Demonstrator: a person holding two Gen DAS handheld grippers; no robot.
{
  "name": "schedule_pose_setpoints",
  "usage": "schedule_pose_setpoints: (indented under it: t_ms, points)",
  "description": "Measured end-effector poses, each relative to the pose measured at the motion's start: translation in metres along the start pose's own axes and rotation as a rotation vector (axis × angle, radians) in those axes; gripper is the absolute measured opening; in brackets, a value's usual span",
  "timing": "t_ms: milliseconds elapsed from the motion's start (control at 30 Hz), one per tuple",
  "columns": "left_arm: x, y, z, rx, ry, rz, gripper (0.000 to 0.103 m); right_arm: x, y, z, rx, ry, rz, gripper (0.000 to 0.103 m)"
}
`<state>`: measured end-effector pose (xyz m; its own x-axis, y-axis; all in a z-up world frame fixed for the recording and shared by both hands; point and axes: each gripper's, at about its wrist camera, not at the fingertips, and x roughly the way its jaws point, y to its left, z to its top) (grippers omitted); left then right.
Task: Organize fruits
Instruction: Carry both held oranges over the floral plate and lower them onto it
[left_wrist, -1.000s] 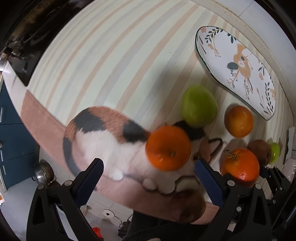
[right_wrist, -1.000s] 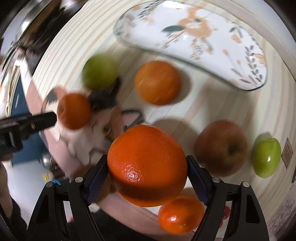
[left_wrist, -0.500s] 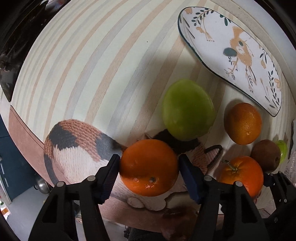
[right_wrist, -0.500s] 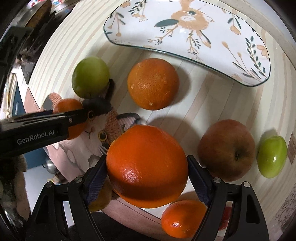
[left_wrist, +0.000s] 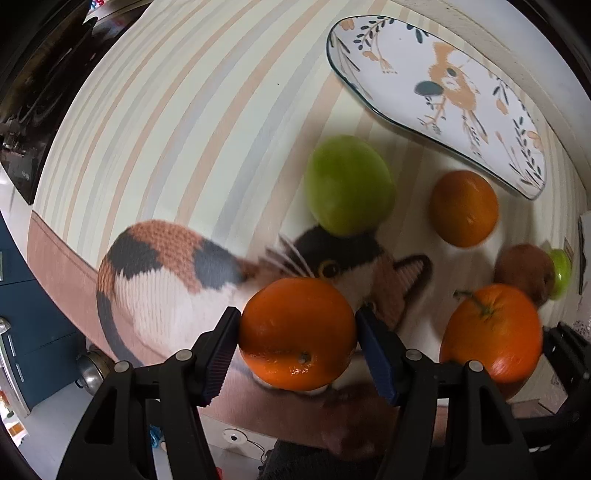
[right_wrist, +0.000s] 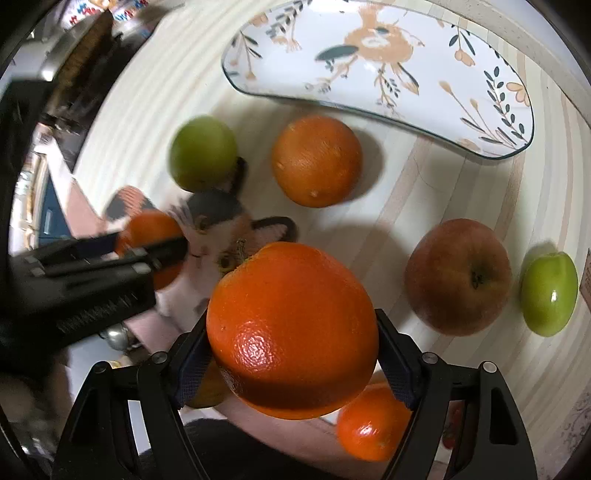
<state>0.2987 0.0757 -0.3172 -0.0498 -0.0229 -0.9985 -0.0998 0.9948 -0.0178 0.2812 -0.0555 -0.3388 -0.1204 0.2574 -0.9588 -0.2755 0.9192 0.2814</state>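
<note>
Small mandarin (left_wrist: 297, 334) pinched snug between both pads of the left gripper (left_wrist: 298, 345), over the cat print. Big orange (right_wrist: 291, 330) clamped in the right gripper (right_wrist: 293, 360), fingers spread wide around it. Ahead: green apple (right_wrist: 202, 152), another orange (right_wrist: 316, 159), empty bird plate (right_wrist: 424, 44). Off right: red apple (right_wrist: 458, 277).

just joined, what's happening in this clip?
Fruit sorting on a striped tablecloth. The left gripper is shut on a small orange, over the cat print. The right gripper is shut on a large stemmed orange. The bird-patterned plate holds nothing yet. A round green fruit, another orange, a red apple and a small green fruit sit on the cloth.
</note>
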Motion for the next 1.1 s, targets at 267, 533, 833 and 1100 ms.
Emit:
schedule_pose_setpoints:
  t_ms: [267, 533, 833, 1100]
  points:
    - [-0.074, -0.016, 0.003, 0.034, -0.104, -0.051, 0.061, -0.074, -0.019, 0.024, 0.044, -0.111, 0.092, 0.082]
    - [-0.093, -0.055, 0.107, 0.071, -0.182, -0.091, 0.061, -0.115, -0.067, 0.093, 0.188, -0.260, 0.031, 0.082]
    - [-0.028, -0.085, 0.207, 0.013, 0.008, -0.140, 0.061, -0.077, -0.097, 0.164, 0.264, -0.234, -0.071, 0.082]
    - [0.002, -0.096, 0.220, 0.004, 0.084, -0.165, 0.062, -0.050, -0.113, 0.182, 0.263, -0.192, -0.112, 0.082]
